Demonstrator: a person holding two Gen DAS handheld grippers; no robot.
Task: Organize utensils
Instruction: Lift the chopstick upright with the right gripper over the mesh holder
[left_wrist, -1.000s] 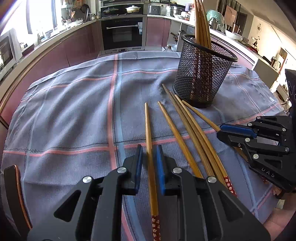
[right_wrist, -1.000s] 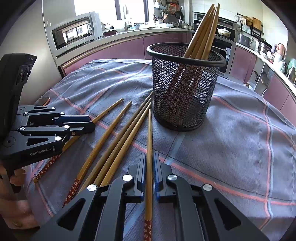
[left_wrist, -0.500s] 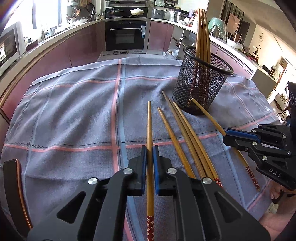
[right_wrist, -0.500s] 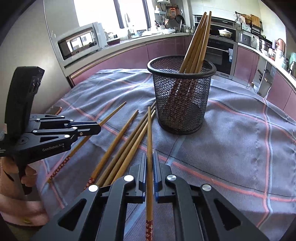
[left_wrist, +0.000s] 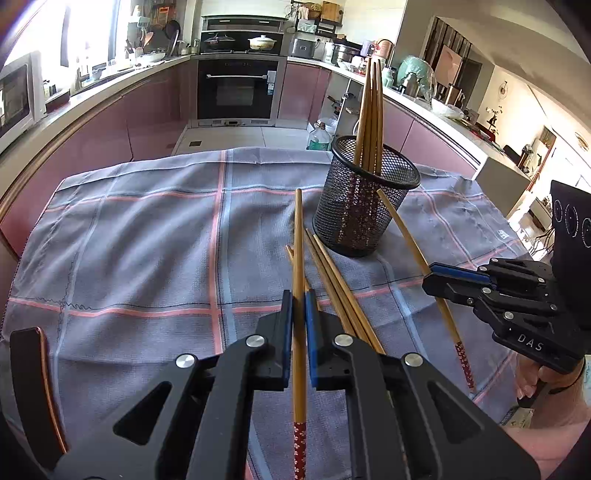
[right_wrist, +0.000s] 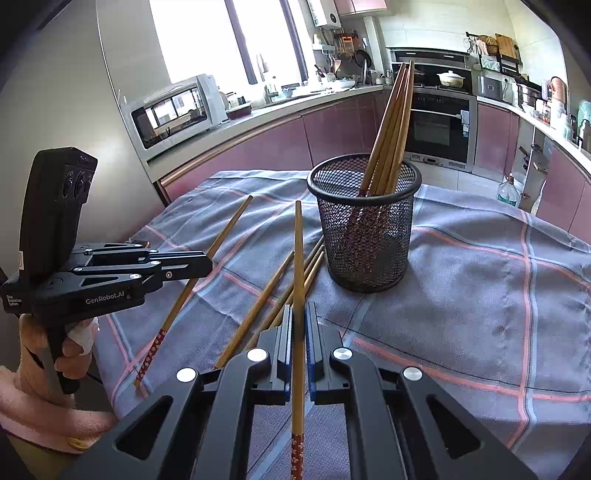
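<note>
A: What is sitting at the upper left of the right wrist view?
B: A white microwave is standing on the counter, under a bright window.
A: And further right?
B: 1 built-in oven is showing, with a white pot above it.

Patterned end of left claw's chopstick cut off below.

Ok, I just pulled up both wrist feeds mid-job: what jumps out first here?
Each gripper is shut on a single chopstick: the left gripper pinches one pointing toward the black mesh holder, and the right gripper pinches another. The holder stands upright on the grey checked cloth with several chopsticks already leaning inside. A few loose chopsticks lie on the cloth just in front of it.
</note>
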